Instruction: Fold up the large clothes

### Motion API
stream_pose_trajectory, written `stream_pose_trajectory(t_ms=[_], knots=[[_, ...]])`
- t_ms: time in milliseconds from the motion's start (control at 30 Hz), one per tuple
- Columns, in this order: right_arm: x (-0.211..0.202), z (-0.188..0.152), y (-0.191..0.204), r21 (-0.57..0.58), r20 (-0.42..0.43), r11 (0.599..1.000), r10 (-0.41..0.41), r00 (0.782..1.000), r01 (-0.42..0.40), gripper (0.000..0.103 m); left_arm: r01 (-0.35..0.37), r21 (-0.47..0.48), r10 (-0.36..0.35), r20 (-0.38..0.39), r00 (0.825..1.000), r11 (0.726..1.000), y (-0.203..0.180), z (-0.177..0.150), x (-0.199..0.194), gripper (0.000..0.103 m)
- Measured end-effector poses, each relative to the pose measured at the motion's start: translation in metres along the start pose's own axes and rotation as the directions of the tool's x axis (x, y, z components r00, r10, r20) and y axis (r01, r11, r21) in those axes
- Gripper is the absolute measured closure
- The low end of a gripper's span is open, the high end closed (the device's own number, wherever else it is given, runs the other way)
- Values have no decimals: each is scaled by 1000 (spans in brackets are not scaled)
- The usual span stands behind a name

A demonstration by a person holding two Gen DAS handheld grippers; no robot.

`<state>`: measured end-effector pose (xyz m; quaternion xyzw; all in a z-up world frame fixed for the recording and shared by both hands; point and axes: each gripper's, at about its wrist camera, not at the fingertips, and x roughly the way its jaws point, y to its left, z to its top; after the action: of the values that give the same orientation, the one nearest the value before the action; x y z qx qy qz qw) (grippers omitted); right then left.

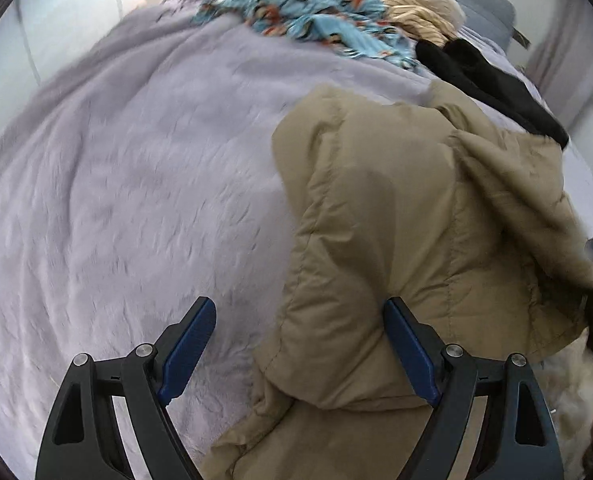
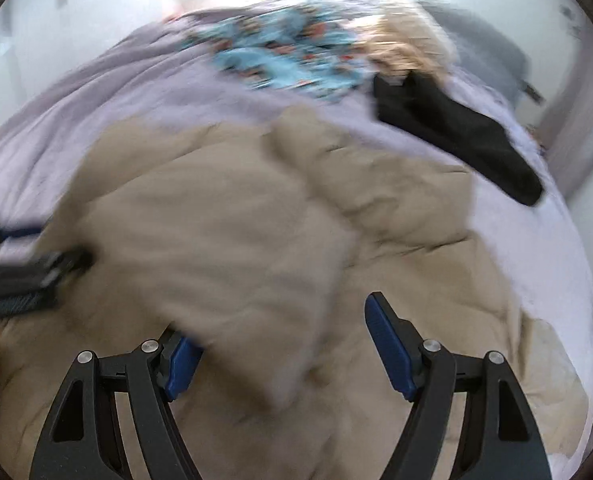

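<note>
Both open grippers, left gripper (image 1: pixel 298 344) and right gripper (image 2: pixel 284 356), hover over khaki jacket (image 1: pixel 408 232).

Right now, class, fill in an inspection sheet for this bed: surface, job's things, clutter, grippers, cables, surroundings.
Surface: lilac blanket covers the bed, rumpled.
Job's things: tan jacket lies crumpled on the blanket's right side, one part draped over the rest; not yet folded.
Clutter: blue patterned cloth, black garment and cream knit lie at the far end.
Grippers: left gripper open, over the jacket's left edge; right gripper open, jacket cloth between its fingers, image blurred.
Cables: nothing seen.
Surroundings: grey pillow behind the clutter; pale walls beyond.
</note>
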<state>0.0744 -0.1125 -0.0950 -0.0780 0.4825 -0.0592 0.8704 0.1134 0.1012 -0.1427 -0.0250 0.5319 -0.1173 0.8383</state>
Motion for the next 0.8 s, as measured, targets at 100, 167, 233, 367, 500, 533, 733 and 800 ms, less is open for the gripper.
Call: stream_pose_trajectory(t_ms=[100,167,233,367,500,533,733,800], knots=[[5,-1,-65,317,-8,947,62,998,-56,24,97,-70,-99,-20,995,993,17,13,-2,16],[17,-22,-113,535,-30,836,163,986,-121,24,162,-118,-167,-32,986,980,30,28,5,16],[28,-47,-142,658,-40,734,257,966,-168,36,262,-191,-281,-79,957,946,37,51,24,16],[46,-85,-163,785,-33,578,398,917,-222,90,349,-235,-377,-85,922,907,24,81,48,70],[41,-105,-163,823,8,512,425,905,-248,93,366,-54,-365,34,930,929,0,88,7,79],[40,-107,-161,823,10,509,428,904,-250,93,353,-20,-352,51,935,935,0,86,2,79],[53,-102,-134,806,7,521,464,886,-280,93,232,-23,-232,-18,973,973,33,84,49,79],[57,-99,-128,796,2,539,455,891,-277,93,210,-37,-211,-16,977,977,37,82,58,76]])
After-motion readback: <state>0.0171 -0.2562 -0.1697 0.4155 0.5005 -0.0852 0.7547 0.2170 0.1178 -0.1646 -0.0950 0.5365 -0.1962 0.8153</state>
